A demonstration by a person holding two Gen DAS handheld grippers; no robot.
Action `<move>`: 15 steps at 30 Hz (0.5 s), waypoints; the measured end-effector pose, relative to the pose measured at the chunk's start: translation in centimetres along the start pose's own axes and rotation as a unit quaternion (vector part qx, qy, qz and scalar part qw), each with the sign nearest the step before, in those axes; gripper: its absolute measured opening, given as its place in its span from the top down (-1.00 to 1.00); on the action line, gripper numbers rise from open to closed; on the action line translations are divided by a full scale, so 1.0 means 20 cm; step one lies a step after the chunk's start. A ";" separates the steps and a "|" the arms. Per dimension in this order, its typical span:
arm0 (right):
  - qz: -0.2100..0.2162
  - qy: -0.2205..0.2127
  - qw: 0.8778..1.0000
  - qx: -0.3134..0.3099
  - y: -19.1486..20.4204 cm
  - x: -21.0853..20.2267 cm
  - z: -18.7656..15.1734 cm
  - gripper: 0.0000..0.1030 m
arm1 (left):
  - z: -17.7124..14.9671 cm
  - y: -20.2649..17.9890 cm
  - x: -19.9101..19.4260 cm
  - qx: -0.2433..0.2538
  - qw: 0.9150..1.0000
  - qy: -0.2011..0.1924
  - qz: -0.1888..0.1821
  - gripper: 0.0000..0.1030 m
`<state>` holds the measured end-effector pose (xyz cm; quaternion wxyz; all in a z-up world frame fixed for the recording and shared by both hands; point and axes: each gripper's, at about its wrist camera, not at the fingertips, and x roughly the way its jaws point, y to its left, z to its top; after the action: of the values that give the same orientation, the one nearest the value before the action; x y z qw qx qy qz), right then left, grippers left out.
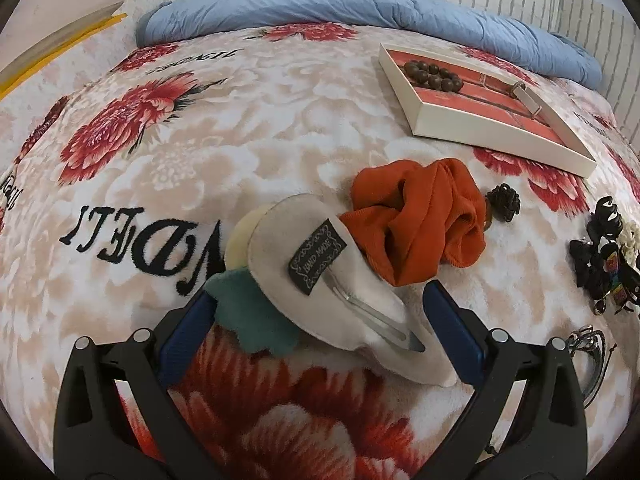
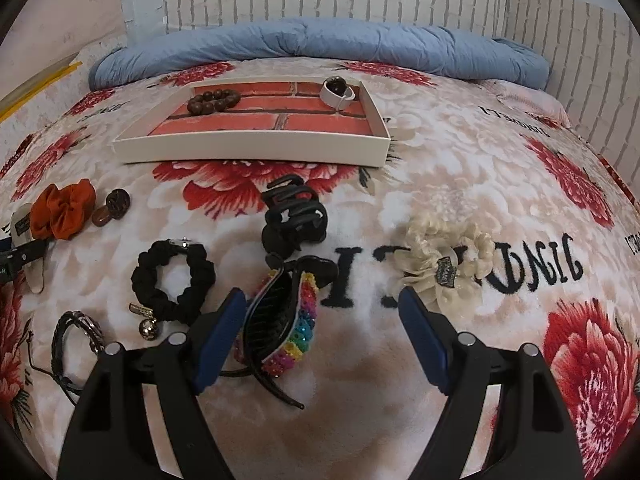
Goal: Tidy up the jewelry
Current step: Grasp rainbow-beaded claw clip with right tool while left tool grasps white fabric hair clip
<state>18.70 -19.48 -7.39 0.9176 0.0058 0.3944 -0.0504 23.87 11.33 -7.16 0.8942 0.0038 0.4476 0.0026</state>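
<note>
My left gripper [image 1: 316,300] is open, its blue fingers on either side of a grey felt hair clip [image 1: 320,268] with a black "hand made" tag and a teal leaf, lying on the blanket. An orange scrunchie [image 1: 416,220] lies just beyond it. My right gripper [image 2: 320,308] is open over the blanket; a rainbow-studded claw clip [image 2: 284,320] lies by its left finger. The white tray [image 2: 256,148] with a brick-pattern floor holds a brown bead bracelet [image 2: 214,100] and a white ring-like piece [image 2: 338,90]. The tray also shows in the left wrist view [image 1: 492,132].
On the floral blanket [image 2: 460,152] lie a black claw clip [image 2: 294,212], a black scrunchie [image 2: 172,280], a cream flower clip [image 2: 444,260], a brown rose piece [image 2: 116,204] and black cord bracelets [image 2: 72,340]. A rolled blue quilt [image 2: 320,46] lies along the brick-pattern wall.
</note>
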 end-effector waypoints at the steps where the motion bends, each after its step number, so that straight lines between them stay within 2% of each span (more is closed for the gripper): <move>1: 0.000 -0.002 1.000 -0.002 0.01 -0.01 0.00 -0.50 | 0.00 0.00 0.00 -0.001 1.000 0.001 -0.001 -0.90; 15: -0.012 0.037 0.999 0.002 0.03 0.07 -0.01 -0.49 | 0.05 0.02 0.08 -0.007 1.000 0.014 -0.016 -0.90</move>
<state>19.61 -19.07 -8.51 0.9018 0.0046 0.4278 -0.0614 25.58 11.67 -7.79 0.8879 -0.0096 0.4599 -0.0087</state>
